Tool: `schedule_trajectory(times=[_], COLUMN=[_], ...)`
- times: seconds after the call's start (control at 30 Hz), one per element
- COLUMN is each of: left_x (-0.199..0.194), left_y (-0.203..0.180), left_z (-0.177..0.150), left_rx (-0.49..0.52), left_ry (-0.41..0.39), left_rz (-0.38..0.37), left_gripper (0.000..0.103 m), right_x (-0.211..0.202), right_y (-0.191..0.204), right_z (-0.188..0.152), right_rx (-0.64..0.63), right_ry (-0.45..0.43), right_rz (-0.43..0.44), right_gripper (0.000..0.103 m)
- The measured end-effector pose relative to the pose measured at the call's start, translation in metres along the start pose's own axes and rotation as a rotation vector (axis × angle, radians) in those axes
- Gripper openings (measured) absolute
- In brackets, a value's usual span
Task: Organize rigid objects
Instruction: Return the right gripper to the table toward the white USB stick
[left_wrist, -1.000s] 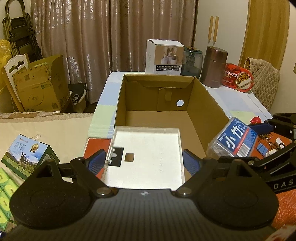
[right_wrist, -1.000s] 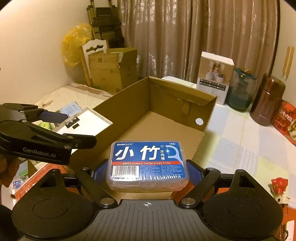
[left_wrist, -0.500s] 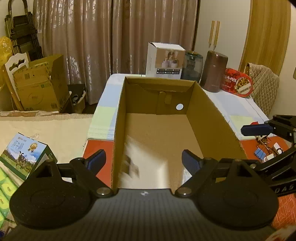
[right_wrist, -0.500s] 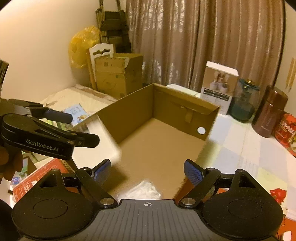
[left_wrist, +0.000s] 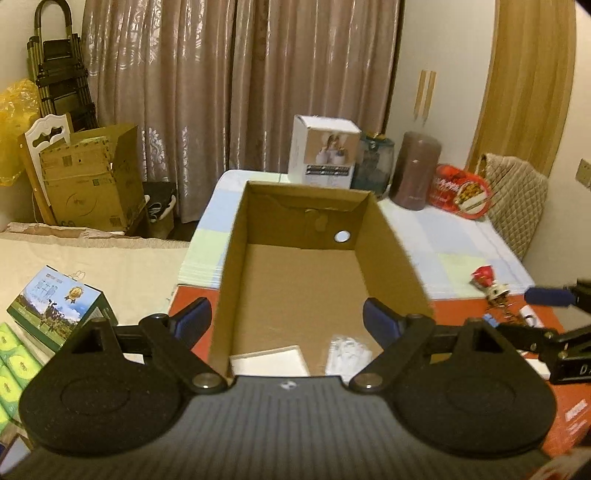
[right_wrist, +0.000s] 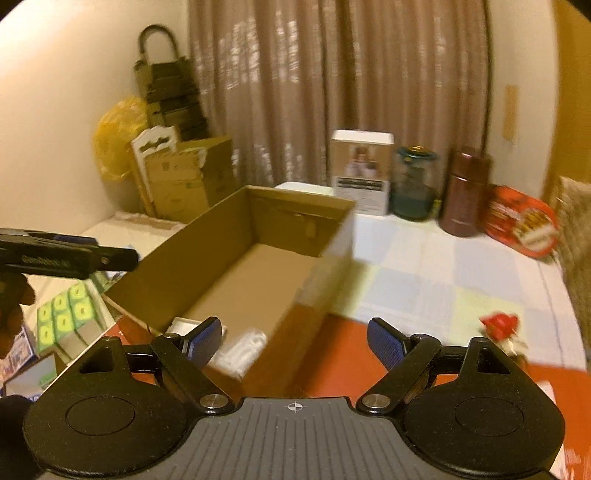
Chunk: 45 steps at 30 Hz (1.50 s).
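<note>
An open cardboard box (left_wrist: 314, 288) stands on the table in front of me. At its near end lie a flat white box (left_wrist: 269, 360) and a clear floss-pick box (left_wrist: 347, 352), side by side. My left gripper (left_wrist: 284, 317) hangs open above that end with nothing between its fingers. The right gripper (right_wrist: 295, 332) is open too and empty, over the box's near right corner and the red mat. In the blurred right wrist view the cardboard box (right_wrist: 240, 280) holds the floss-pick box (right_wrist: 243, 350) and the white box (right_wrist: 184, 326). The left gripper (right_wrist: 110, 247) shows at the left edge.
Behind the cardboard box stand a white product box (left_wrist: 325, 151), a glass jar (left_wrist: 373, 162), a brown flask (left_wrist: 415, 170) and a red tin (left_wrist: 461, 192). A red figurine (left_wrist: 484, 275) and small clutter (left_wrist: 509, 317) lie right. A milk carton pack (left_wrist: 55, 306) sits left.
A second ago the left gripper held the white box and the right held the floss-pick box. Both dropped into the cardboard box. Both grippers drew back and up; the right swung rightward.
</note>
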<state>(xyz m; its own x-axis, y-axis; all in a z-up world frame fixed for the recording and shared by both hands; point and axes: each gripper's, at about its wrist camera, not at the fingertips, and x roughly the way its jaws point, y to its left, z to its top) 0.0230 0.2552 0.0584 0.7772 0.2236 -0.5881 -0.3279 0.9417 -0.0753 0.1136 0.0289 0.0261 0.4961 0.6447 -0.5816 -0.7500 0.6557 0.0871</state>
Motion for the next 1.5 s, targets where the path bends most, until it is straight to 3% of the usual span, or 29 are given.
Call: schedule_trajectory(times=[0.37,0.7,1.23,1.5], left_x=[-0.046,-0.046,-0.007,0.03], left_y=[-0.077,-0.142,-0.191,-0.213], left_z=[-0.022,-0.049,-0.064,-0.066], left_rx=[0.002,0.037,0.123,0.153], left_ry=[-0.02,0.031,0.116,0.149], left_rz=[-0.119,-0.218,-0.255,-0.263], left_gripper=[0.086,0.086,0.086,0.086], right_x=[-0.092,-0.147,-0.144,-0.107], right_y=[-0.044,-0.088,-0.138,-0.172], right_z=[-0.073,-0.11,-0.12,-0.11], right_rx=[0.147,0.266,0.283,0.121], right_ry=[0.022,0.004,0.014,0.14], right_rz=[-0.166,-0.284,-0.319,-0.235], right_gripper=[0.083,0.083,0.083,0.083])
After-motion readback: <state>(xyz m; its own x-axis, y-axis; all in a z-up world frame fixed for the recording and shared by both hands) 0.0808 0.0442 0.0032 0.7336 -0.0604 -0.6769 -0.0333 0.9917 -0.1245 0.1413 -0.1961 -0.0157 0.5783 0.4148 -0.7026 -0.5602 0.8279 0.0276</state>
